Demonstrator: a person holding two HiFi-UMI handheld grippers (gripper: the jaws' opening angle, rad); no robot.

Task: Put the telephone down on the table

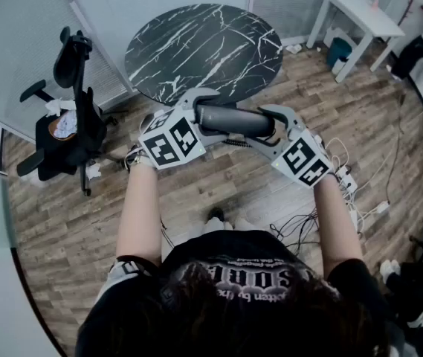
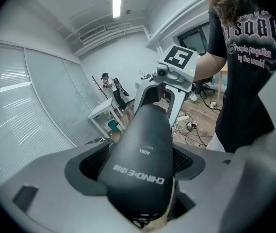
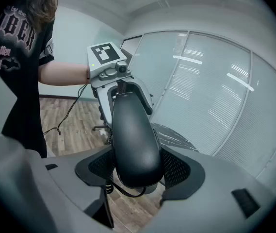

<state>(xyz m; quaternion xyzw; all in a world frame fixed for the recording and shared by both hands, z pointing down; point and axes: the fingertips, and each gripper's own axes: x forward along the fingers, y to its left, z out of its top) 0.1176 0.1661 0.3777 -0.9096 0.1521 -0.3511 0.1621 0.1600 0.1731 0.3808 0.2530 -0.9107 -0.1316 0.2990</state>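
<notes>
Since the black telephone handset (image 1: pixel 235 120) looks light, rigid and slippery, the left gripper (image 2: pixel 140 161) and right gripper (image 3: pixel 138 166) sensibly pinch its opposite ends between their fingers, below the marble table (image 1: pixel 204 47).

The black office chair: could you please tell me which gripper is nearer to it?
Left. The left gripper clamps the end of the telephone nearest the chair; the right gripper holds the opposite end, farther off.

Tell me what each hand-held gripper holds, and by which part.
Both share one black handset. The left hand-held gripper clamps its left end, and the right hand-held gripper clamps its right end.
</notes>
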